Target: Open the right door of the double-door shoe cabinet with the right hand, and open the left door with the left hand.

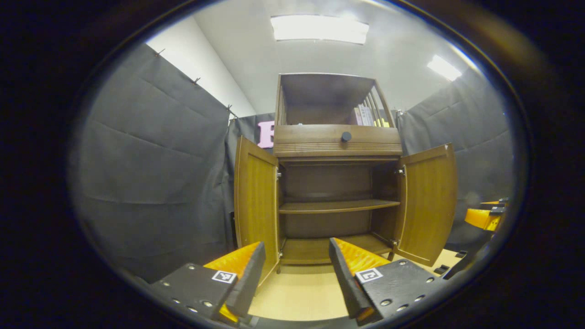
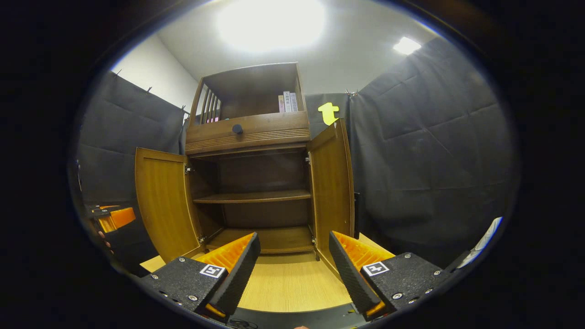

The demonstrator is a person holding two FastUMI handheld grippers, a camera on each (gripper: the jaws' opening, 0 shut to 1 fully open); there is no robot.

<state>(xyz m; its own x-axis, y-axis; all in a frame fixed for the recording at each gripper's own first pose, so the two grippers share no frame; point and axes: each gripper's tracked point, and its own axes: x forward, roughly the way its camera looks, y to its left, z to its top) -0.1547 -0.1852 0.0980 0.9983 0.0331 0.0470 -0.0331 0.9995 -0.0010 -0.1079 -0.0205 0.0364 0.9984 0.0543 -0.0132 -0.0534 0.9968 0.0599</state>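
Observation:
The brown wooden shoe cabinet [image 1: 337,141] [image 2: 249,132] stands ahead with both lower doors swung wide. Its left door [image 1: 256,201] [image 2: 162,205] and right door [image 1: 427,201] [image 2: 331,183] hang outward, baring an inner shelf [image 1: 338,206] [image 2: 253,197] with nothing on it. My left gripper [image 1: 297,269] is open, a short way back from the cabinet, nearest the left door's lower edge. My right gripper [image 2: 295,265] is open too, in front of the right door's bottom. Neither holds anything. The right gripper [image 1: 484,217] also shows far right in the left gripper view, and the left gripper [image 2: 112,219] far left in the right gripper view.
A drawer with a dark round knob [image 1: 346,136] [image 2: 237,129] sits above the doors, and books [image 1: 368,115] [image 2: 287,101] stand in the open top shelf. Black cloth walls [image 1: 151,183] [image 2: 434,160] close in on both sides. A light wooden floor [image 1: 297,292] [image 2: 288,283] lies before the cabinet.

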